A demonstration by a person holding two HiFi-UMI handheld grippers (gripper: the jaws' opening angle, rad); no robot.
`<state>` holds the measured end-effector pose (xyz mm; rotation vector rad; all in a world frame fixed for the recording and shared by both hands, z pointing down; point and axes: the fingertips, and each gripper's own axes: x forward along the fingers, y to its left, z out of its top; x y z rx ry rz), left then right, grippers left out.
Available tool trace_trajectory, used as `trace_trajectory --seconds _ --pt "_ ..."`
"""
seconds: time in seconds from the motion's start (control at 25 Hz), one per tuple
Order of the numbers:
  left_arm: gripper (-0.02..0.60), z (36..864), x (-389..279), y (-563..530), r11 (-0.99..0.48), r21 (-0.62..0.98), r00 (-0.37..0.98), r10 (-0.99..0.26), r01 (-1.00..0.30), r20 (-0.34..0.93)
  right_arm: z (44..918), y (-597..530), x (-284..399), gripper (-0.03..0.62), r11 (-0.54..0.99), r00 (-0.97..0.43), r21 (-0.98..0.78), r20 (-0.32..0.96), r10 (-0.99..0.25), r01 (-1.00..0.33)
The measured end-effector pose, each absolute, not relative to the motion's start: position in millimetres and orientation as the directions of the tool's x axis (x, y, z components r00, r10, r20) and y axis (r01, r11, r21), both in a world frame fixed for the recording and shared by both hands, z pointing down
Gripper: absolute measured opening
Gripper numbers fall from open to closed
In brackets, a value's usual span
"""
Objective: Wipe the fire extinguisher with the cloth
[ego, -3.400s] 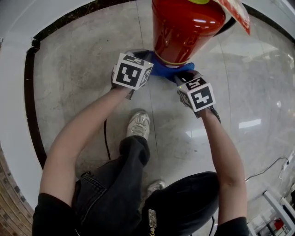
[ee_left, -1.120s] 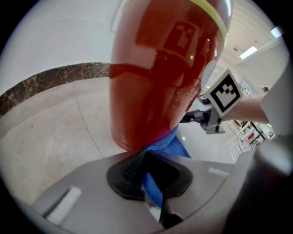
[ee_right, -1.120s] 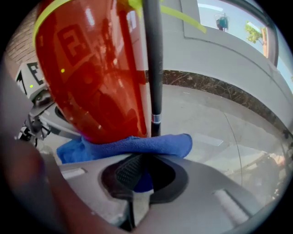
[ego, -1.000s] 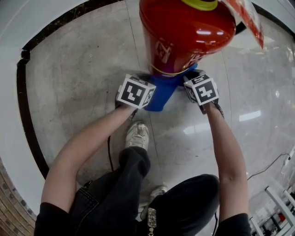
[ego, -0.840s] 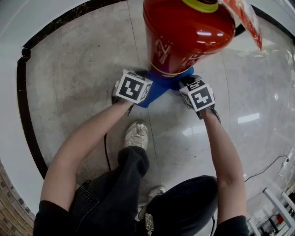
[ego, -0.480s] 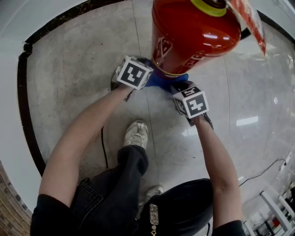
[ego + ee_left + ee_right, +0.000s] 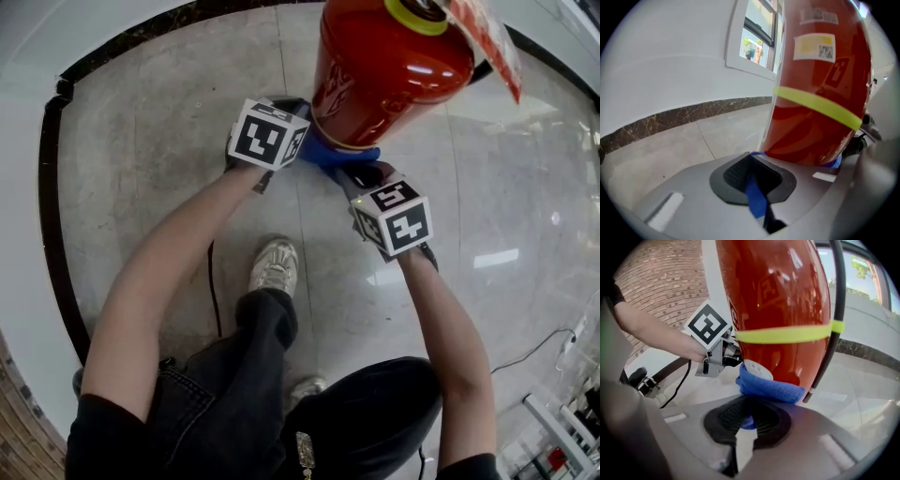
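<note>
Fire extinguisher (image 7: 389,70): red cylinder on the pale polished floor (image 7: 141,141), straight ahead of the person and between the two grippers. A yellow-green band (image 7: 787,333) circles the lower body. A black hose (image 7: 834,310) hangs down the side away from the left gripper. A yellow label (image 7: 814,47) sits higher on the body, and a red tag (image 7: 483,37) hangs by the top. I cannot tell whether the base is flat on the floor.

Cloth (image 7: 333,155): blue, bunched against the extinguisher's bottom edge on the person's side and stretched from one gripper to the other. In the right gripper view the cloth (image 7: 768,387) is pressed under the red body, beside a white disc at the base.

Left gripper (image 7: 302,141): at the extinguisher's lower left, just beside the body. In the left gripper view its jaws are together on a thin strip of the cloth (image 7: 754,199), with the extinguisher (image 7: 820,93) close above them.

Right gripper (image 7: 361,173): at the extinguisher's lower right, nearer the person. Its jaws are clamped on the other end of the cloth, and a fold shows between the pads. The left gripper (image 7: 736,359) shows across the base from it, marker cube up.

Surroundings: the person's shoe (image 7: 272,267) is on the floor below the extinguisher, with a black cable (image 7: 214,281) to its left. A brick wall (image 7: 661,277) stands beyond the extinguisher's left side. A white wall with a window (image 7: 759,42) and a dark floor border (image 7: 684,115) lies behind it.
</note>
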<state>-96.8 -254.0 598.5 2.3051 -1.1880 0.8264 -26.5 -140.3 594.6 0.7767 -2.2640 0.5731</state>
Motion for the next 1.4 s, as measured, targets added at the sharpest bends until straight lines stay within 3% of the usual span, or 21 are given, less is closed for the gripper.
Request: trace_trajectory --seconds 0.96,1.4 --pt "0.012 357 -100 -243 -0.536 0.005 0.481 -0.753 -0.844 0.449 359 -149 -9 0.025 0.753 -0.668 0.003 0.459 -0.586 -0.658" --pt "0.012 296 -94 -218 -0.564 0.004 0.518 -0.755 -0.826 0.403 299 -155 24 0.023 0.695 -0.672 -0.054 0.321 -0.667 -0.717"
